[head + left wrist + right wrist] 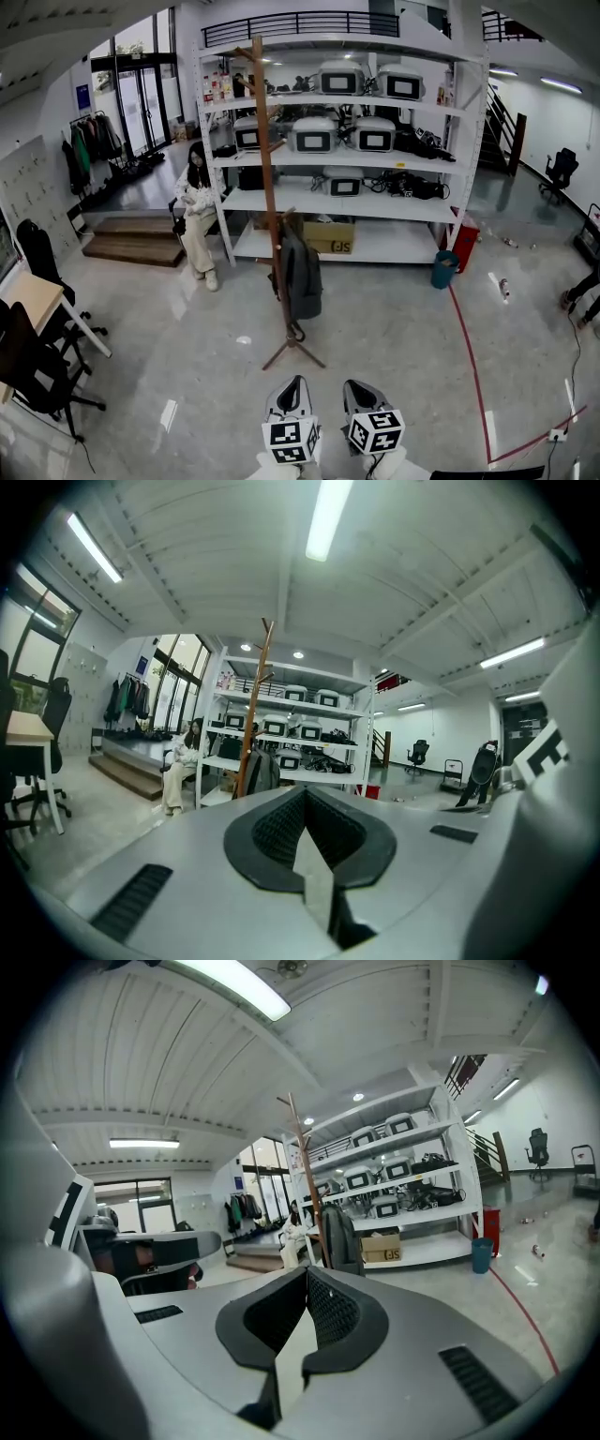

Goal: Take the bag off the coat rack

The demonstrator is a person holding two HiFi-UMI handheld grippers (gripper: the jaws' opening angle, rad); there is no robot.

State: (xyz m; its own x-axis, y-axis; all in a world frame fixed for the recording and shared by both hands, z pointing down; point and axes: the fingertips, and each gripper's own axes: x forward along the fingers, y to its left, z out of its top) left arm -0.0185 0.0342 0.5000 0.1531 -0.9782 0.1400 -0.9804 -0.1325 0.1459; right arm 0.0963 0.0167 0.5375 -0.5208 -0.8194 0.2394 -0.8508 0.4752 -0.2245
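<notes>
A glossy grey floor, crossed at right by a thin red line, ran to a far white metal shelving unit; tall glass doors stood far left under long fluorescent ceiling lights.

left shell: our grey moulded-plastic left gripper, smooth, with black slotted vents
right shell: our matching grey right gripper, same vents
pads: black ribbed pads lining a V-shaped pocket
markers: white cubes with black square markers, one per gripper
sleeves: we're wearing white cuffs
</notes>
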